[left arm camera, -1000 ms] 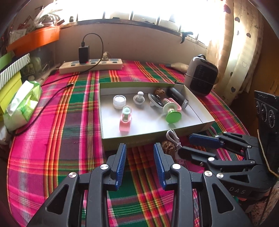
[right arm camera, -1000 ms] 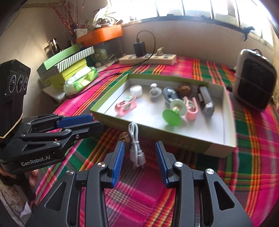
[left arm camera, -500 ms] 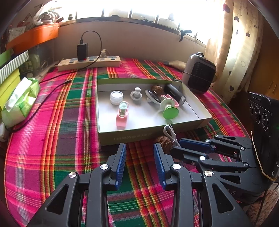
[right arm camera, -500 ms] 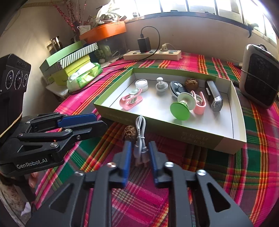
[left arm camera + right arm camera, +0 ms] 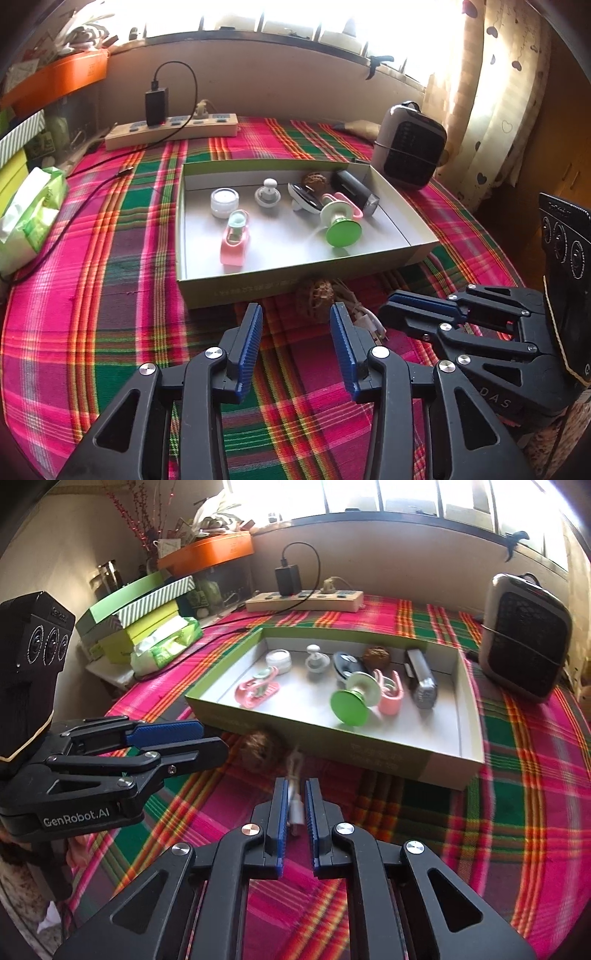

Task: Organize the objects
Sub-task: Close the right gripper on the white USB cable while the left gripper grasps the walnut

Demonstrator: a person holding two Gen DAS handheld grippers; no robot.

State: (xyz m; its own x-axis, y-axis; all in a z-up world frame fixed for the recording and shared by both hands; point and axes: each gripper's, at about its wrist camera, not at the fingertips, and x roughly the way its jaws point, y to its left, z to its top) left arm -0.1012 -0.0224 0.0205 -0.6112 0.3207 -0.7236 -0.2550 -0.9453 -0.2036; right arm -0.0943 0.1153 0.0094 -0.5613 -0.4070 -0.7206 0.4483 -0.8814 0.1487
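Right gripper [image 5: 295, 808] was clamped on the coiled white cable [image 5: 295, 805] — pads pinched its bundle, which lay on the plaid cloth [image 5: 480, 830] just in front of the box's near wall. Cable's long axis ran along the fingers, pointing away toward the box [image 5: 369, 753], so the drop spot sat straight ahead and up over that wall. Left gripper [image 5: 297, 347] was empty, jaws opening, nothing between them; brown walnut-like ball [image 5: 316, 291] lay just ahead of it, touching the box wall, beside the cable — the left hand looked nearer to it. Readable writing: "GenRobot.AI" on the left gripper's side in the right view; "DAS" on the right gripper's body in the left view. Box-wall print was too faint to read.
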